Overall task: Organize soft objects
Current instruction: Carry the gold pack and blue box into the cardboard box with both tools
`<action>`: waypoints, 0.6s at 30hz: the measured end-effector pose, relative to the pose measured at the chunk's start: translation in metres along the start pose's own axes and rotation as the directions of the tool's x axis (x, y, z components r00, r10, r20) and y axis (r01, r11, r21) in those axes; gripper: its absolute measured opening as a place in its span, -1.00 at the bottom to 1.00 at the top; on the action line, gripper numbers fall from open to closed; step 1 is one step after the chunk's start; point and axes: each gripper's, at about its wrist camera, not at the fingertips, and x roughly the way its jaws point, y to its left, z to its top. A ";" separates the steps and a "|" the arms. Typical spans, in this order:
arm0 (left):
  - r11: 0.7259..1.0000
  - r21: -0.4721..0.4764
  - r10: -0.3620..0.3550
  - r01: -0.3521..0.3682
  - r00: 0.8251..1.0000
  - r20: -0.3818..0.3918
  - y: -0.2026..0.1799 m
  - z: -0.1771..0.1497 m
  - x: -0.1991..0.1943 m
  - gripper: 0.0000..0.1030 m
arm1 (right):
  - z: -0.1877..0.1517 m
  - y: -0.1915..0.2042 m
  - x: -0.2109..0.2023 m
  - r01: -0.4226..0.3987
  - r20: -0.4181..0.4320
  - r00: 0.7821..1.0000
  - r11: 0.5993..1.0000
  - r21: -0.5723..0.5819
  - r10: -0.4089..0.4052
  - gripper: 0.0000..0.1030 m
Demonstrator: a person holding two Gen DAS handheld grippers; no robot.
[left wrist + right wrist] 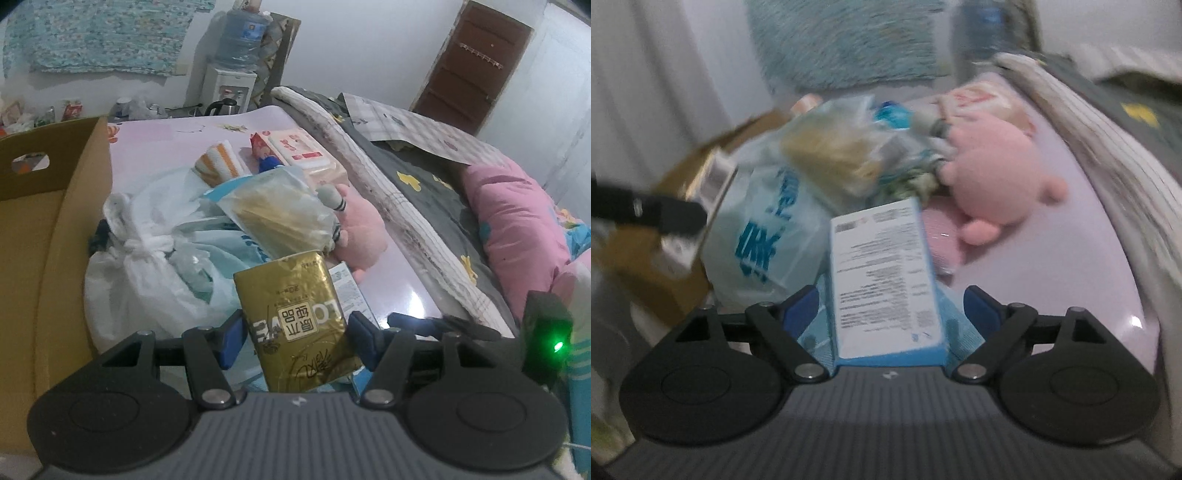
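My left gripper (295, 332) is shut on a gold tissue pack (295, 325) and holds it above the pink table (399, 273). My right gripper (890, 310) holds a blue and white box-like pack (882, 280) between its fingers; that view is blurred. Behind lie a white plastic bag (147, 280), a clear bag with gold content (277, 210), a pink plush toy (997, 177) and a pink tissue pack (306, 151). The left gripper shows as a dark shape at the left of the right wrist view (646, 210).
An open cardboard box (55, 206) stands at the left of the table. A bed with grey bedding (424, 177) and a pink pillow (517, 214) runs along the right. A water dispenser (236, 59) and a kettle (221, 107) stand at the back.
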 end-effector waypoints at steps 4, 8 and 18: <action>1.000 -0.005 -0.010 0.010 1.000 0.012 0.004 -0.002 -0.005 0.18 | -0.001 0.016 0.015 0.062 -0.025 0.998 0.994 -0.091 -0.065 0.63; 1.000 -0.011 -0.025 0.026 0.999 0.023 0.007 -0.004 -0.011 0.19 | -0.003 0.012 0.023 0.084 -0.056 0.995 0.995 -0.057 -0.087 0.41; 0.997 -0.042 -0.062 0.065 0.996 0.063 0.024 -0.010 -0.030 0.19 | -0.018 -0.016 -0.020 -0.021 0.044 0.999 0.952 0.304 0.008 0.40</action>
